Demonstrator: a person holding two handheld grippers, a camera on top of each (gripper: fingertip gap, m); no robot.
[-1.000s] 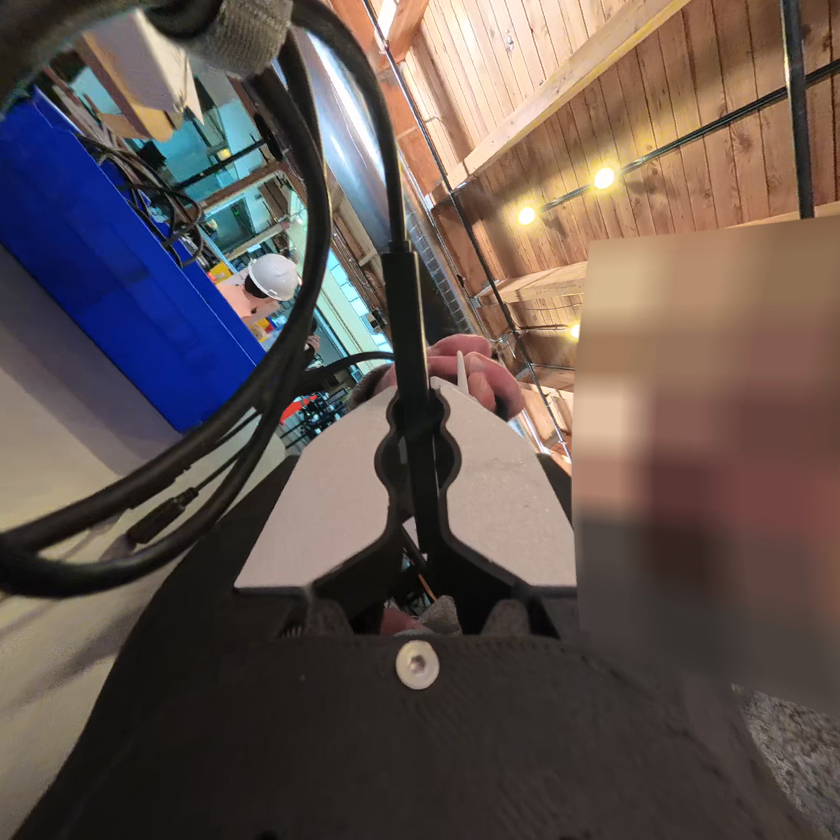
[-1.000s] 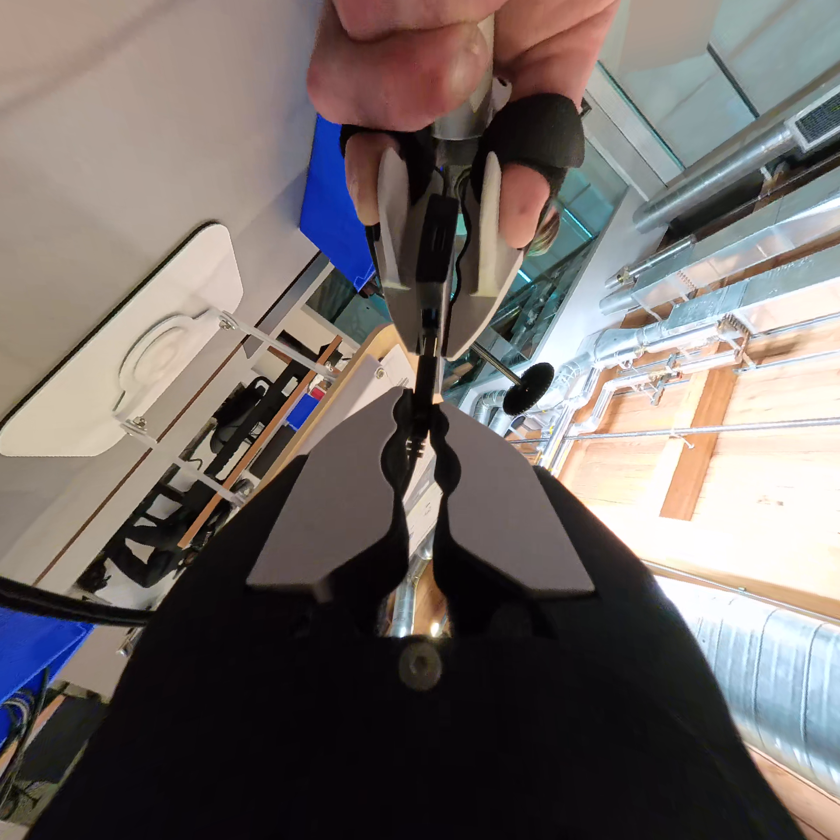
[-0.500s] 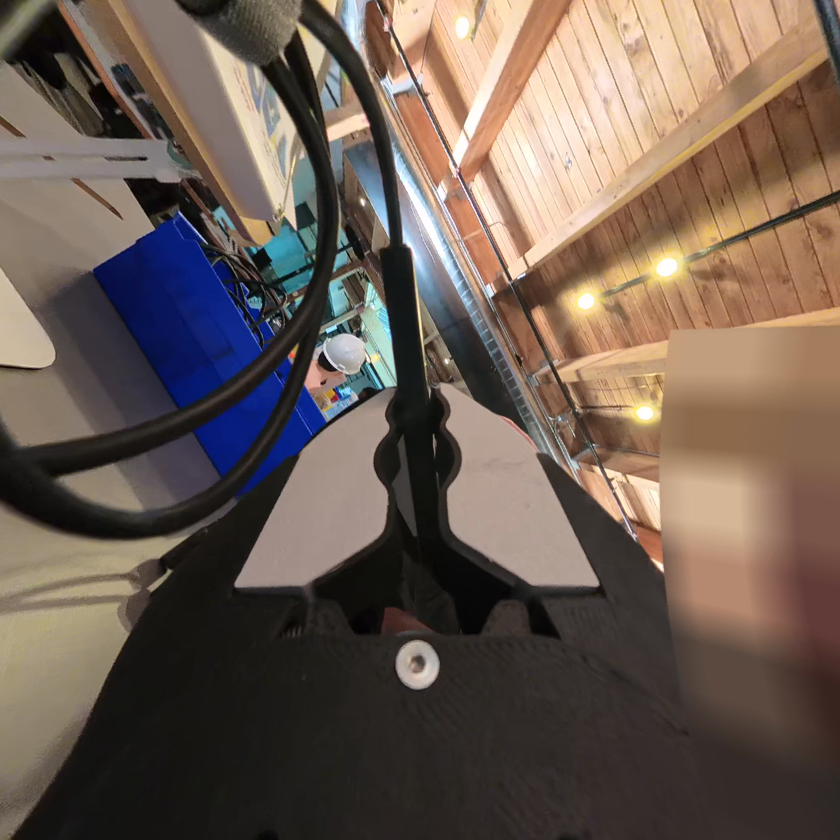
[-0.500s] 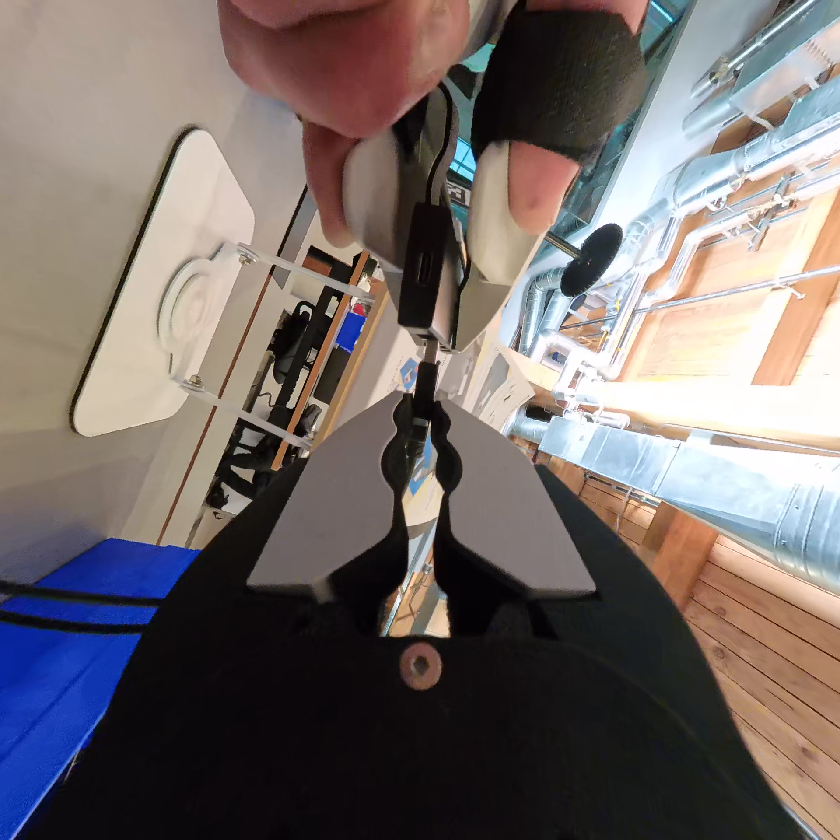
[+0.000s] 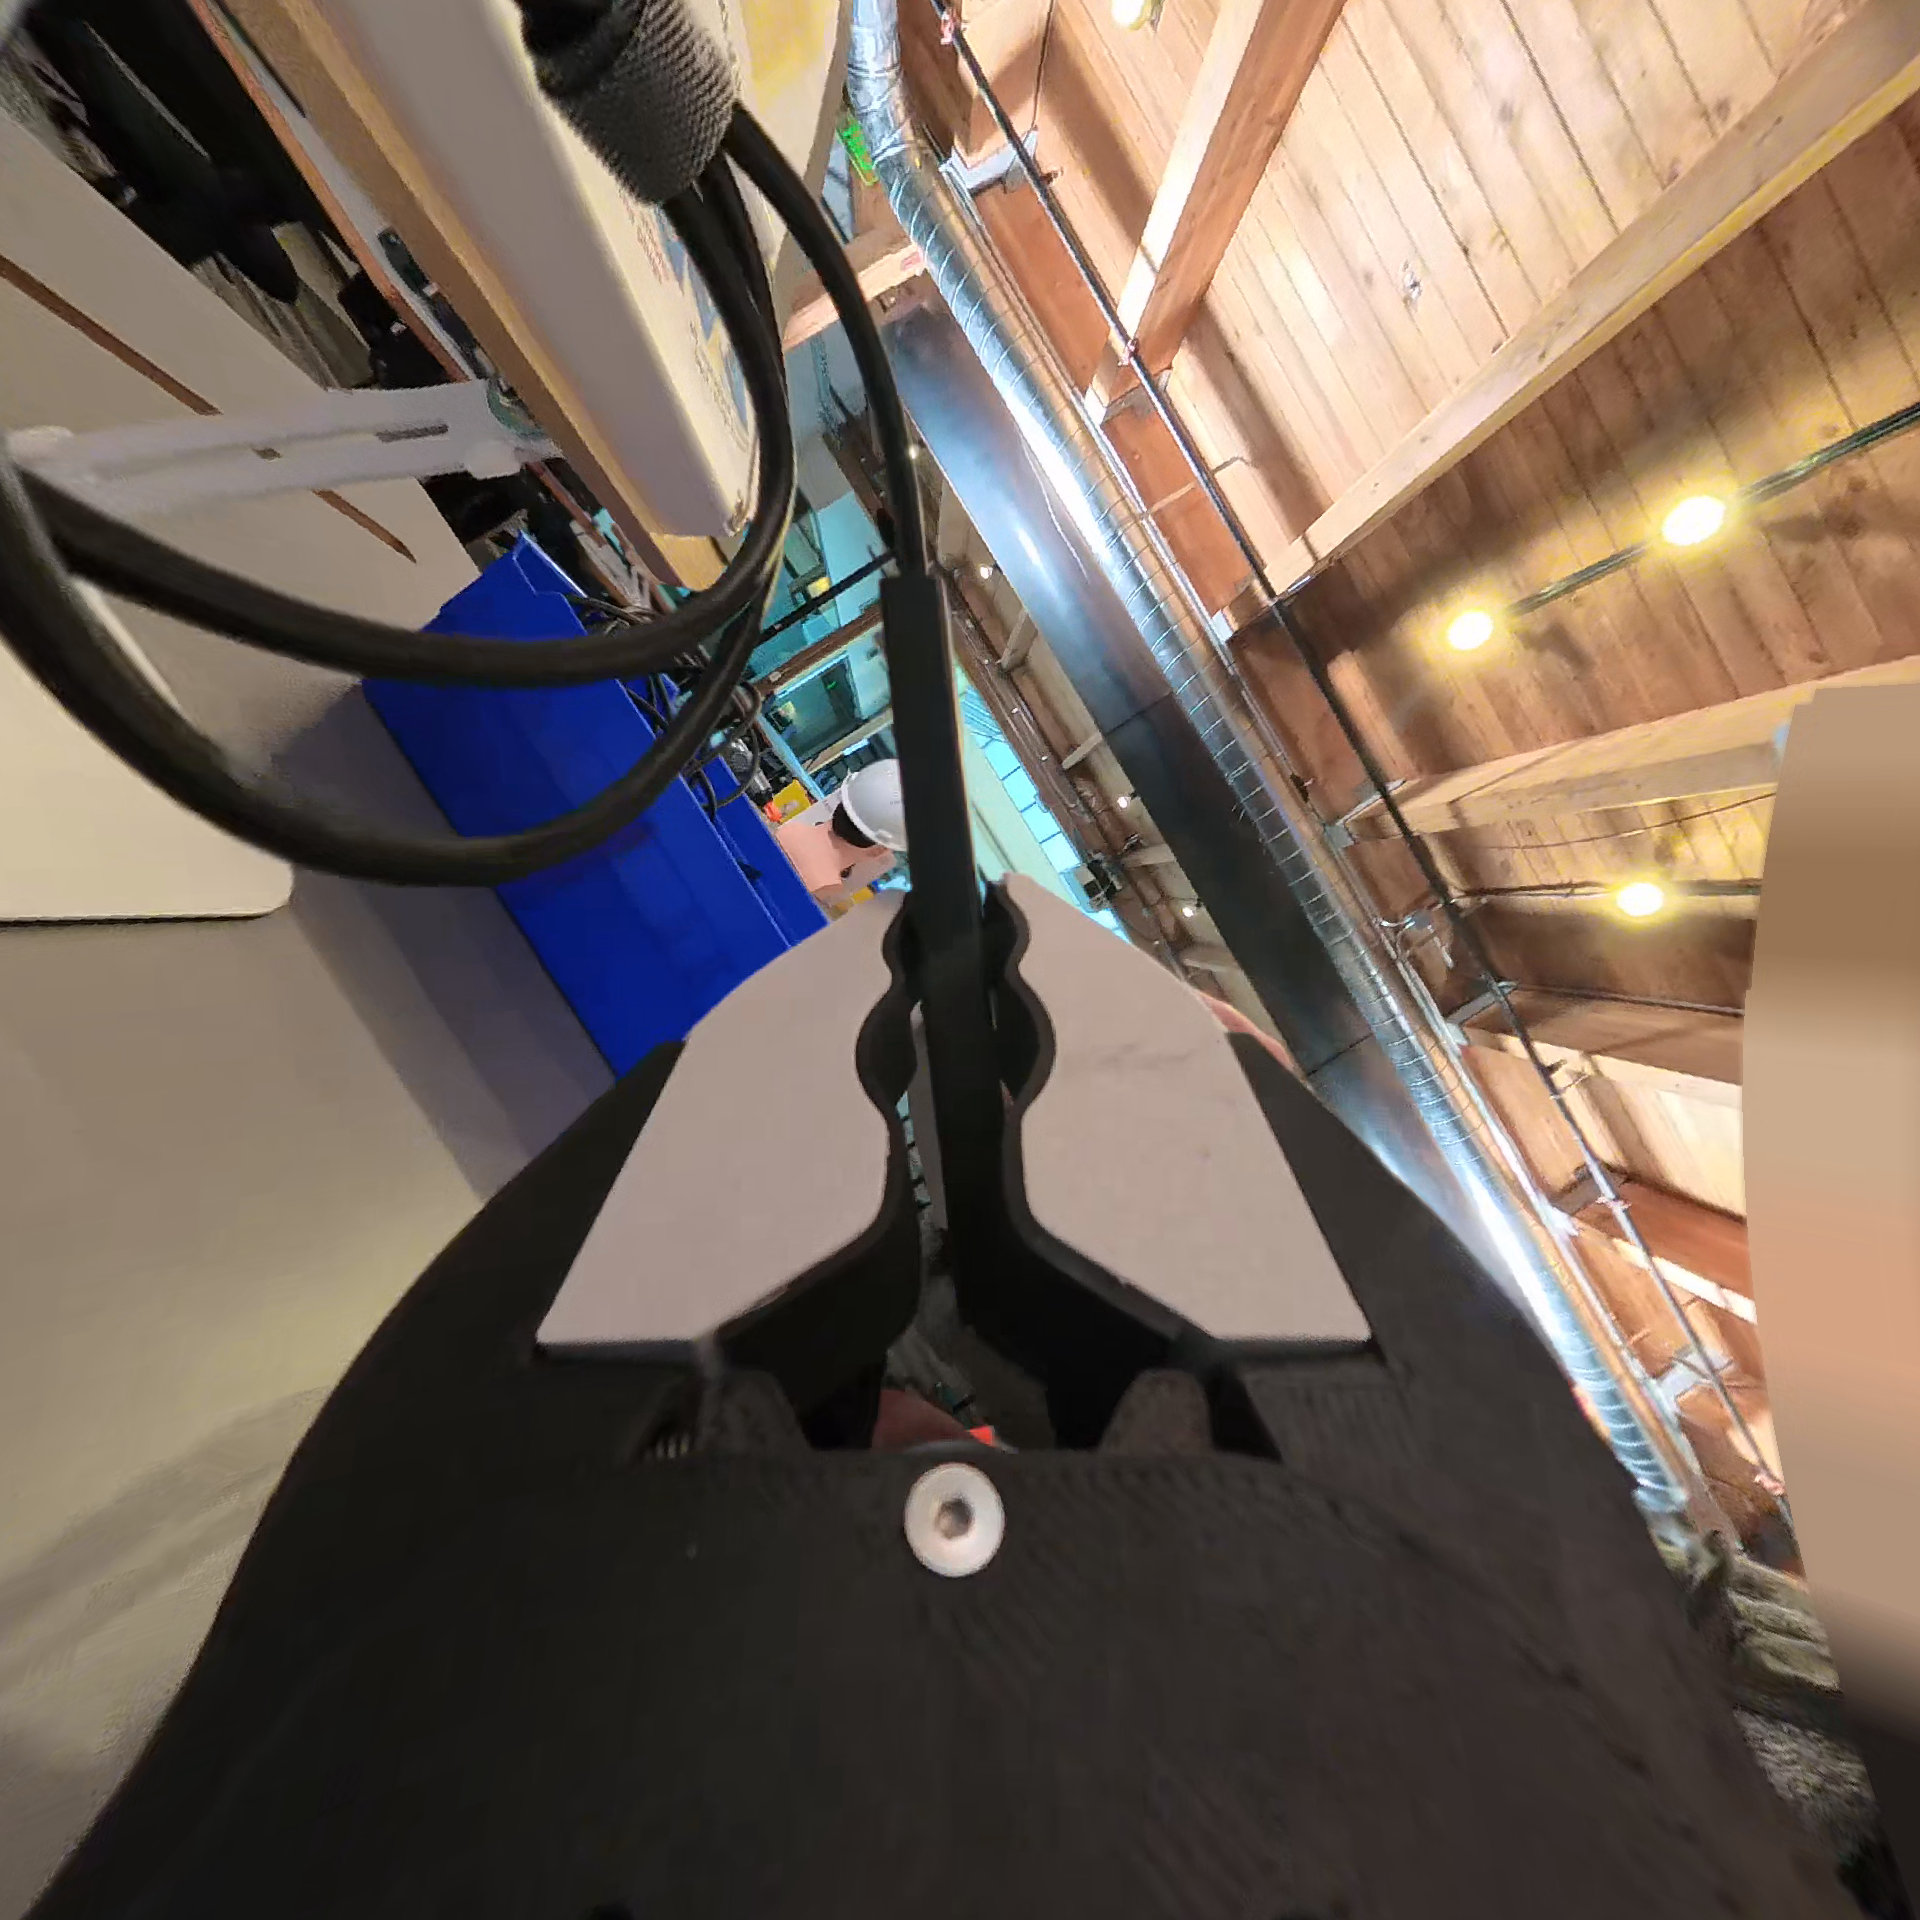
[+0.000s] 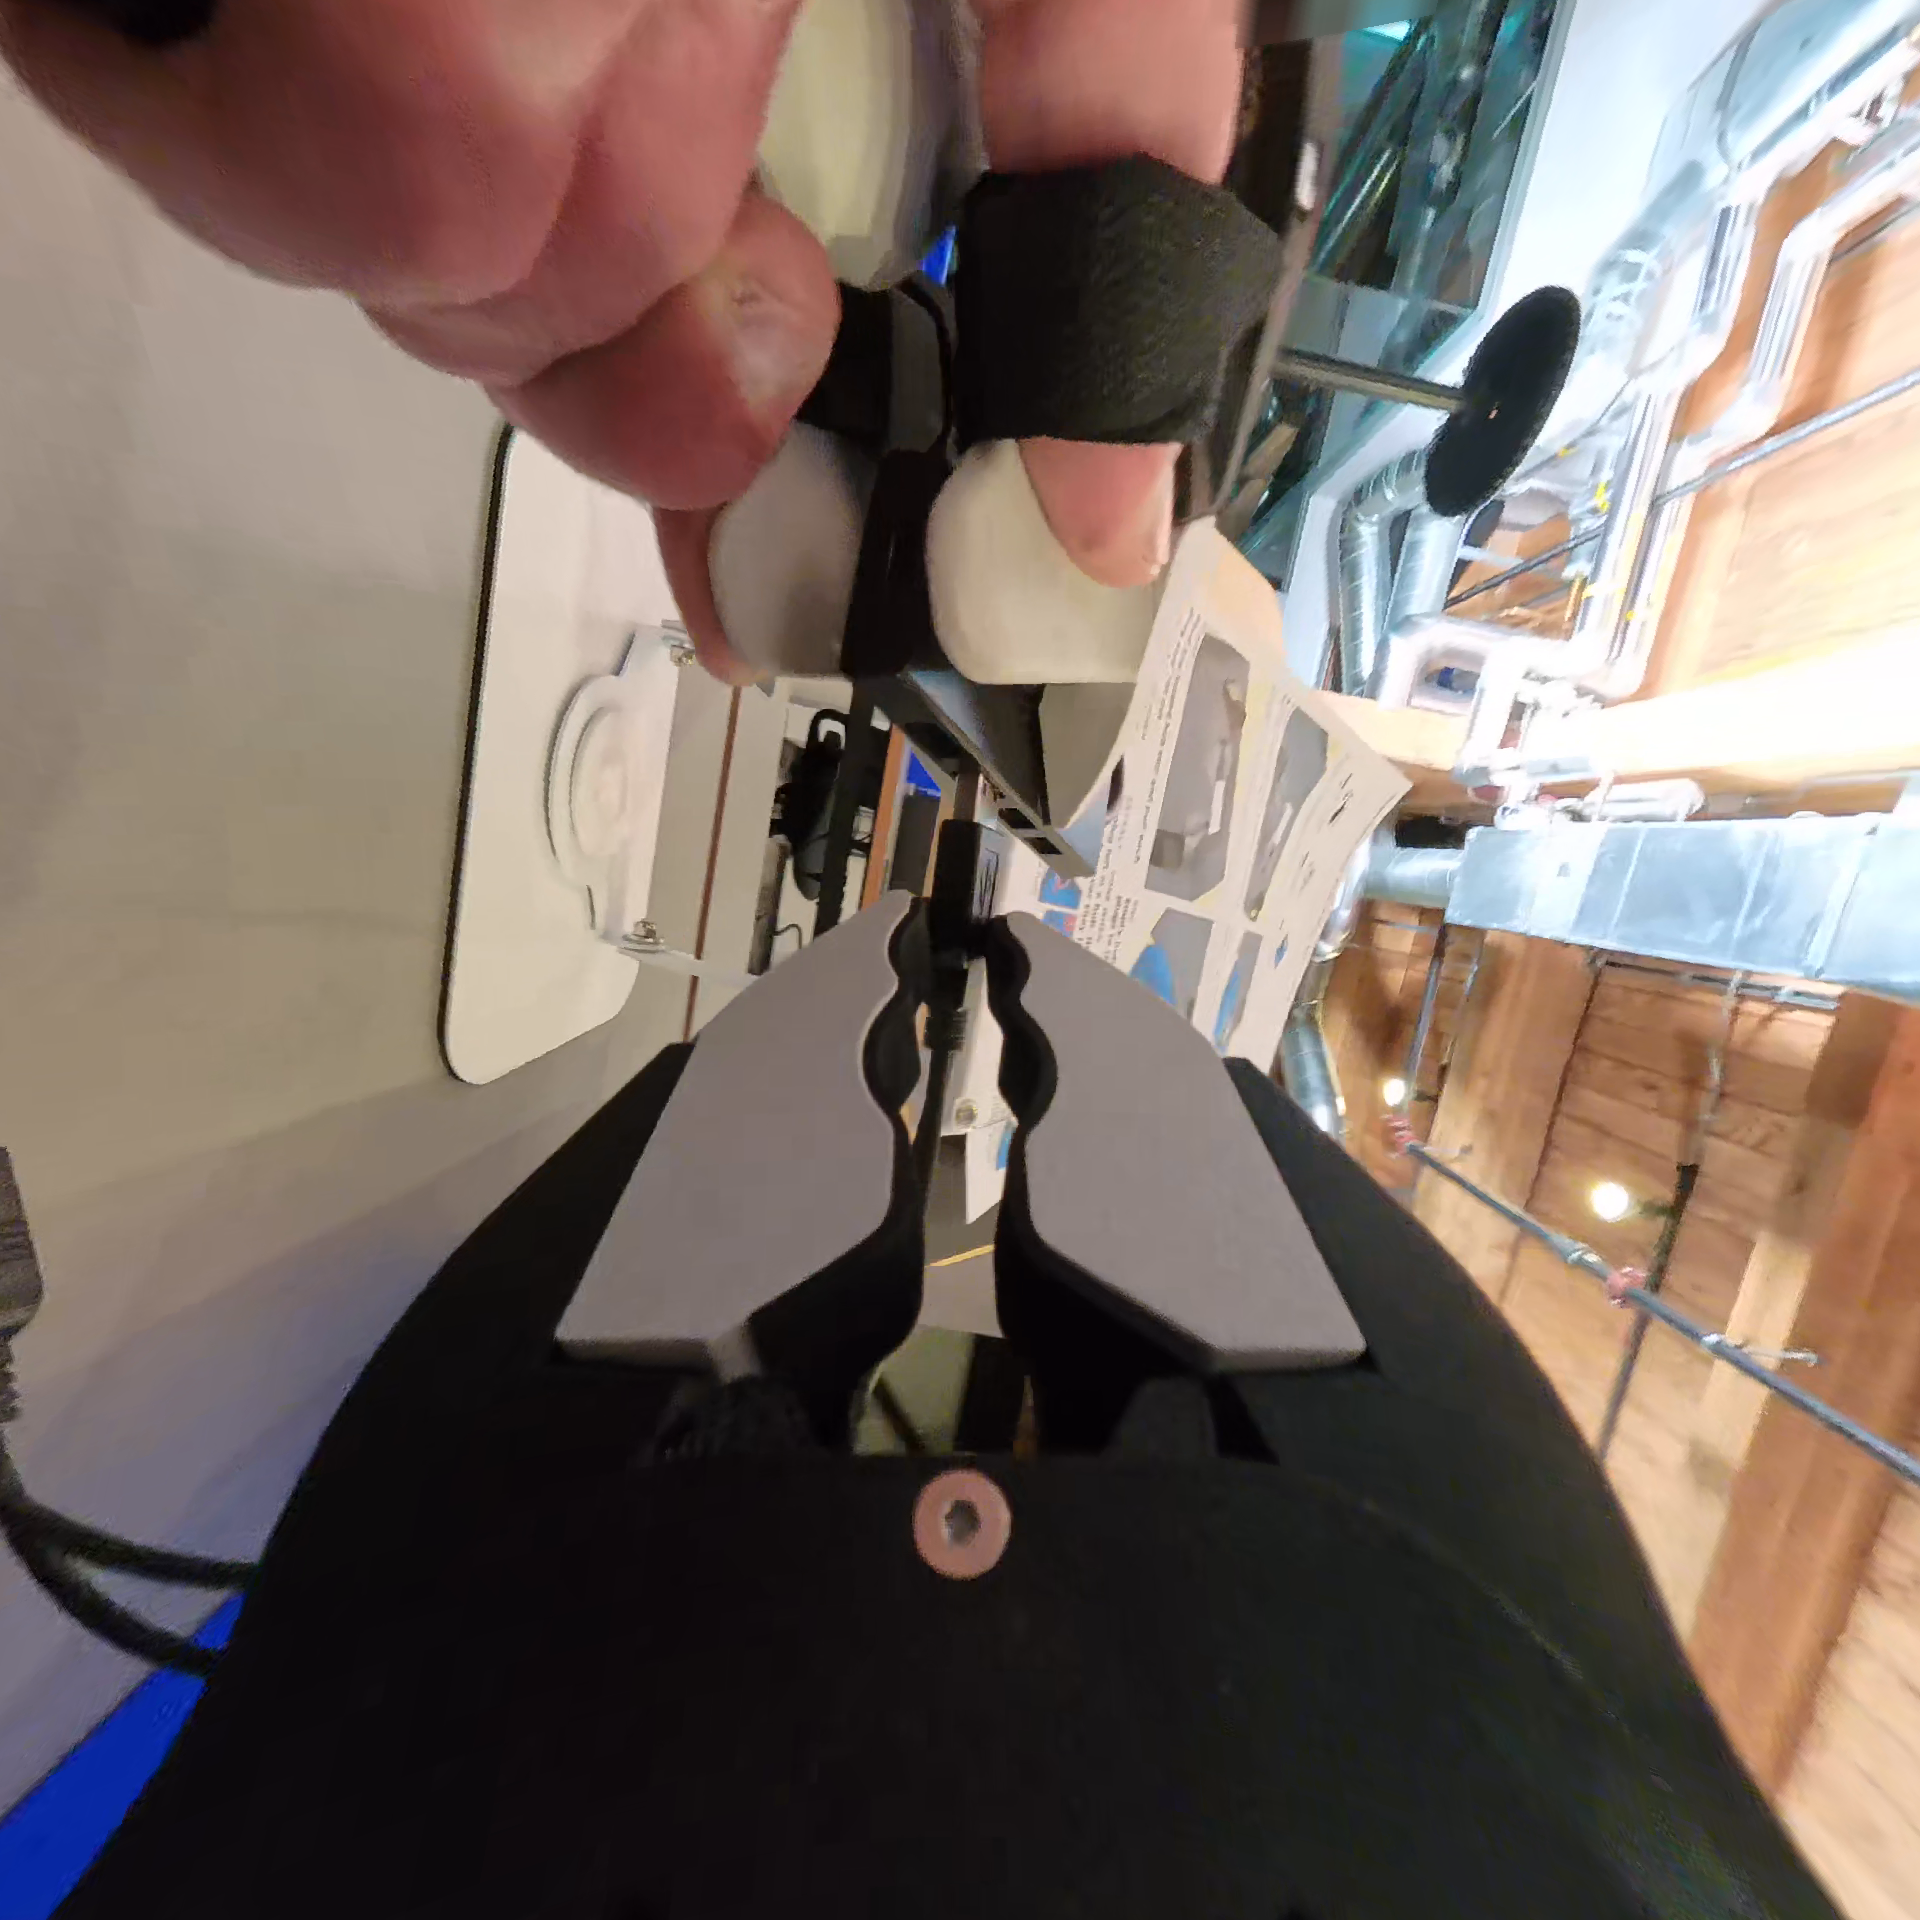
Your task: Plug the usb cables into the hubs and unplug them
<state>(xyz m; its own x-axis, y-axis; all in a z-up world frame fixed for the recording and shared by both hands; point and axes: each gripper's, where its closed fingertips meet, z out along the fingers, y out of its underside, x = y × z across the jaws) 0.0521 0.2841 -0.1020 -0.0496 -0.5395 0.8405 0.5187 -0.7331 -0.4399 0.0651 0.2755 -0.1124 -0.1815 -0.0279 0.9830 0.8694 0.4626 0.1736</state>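
In the left wrist view my left gripper is shut on a slim black usb hub, seen edge-on, standing up between the jaws. The hub's black cable loops away to the left. In the right wrist view my right gripper is shut on the black plug of a usb cable. Just beyond it, the left gripper's white fingers, held by a bare hand, clamp the same hub. The plug's tip sits at the hub's near end; I cannot tell whether it is seated.
A pale grey table carries a white board with a white fixture. A blue bin stands at the table's edge. A printed sheet stands behind the hub. Black cables trail at the lower left.
Both grippers have swung together while staying shut. In the right wrist view the left gripper and hub have come closer and lower. In the left wrist view the hand has left the frame.
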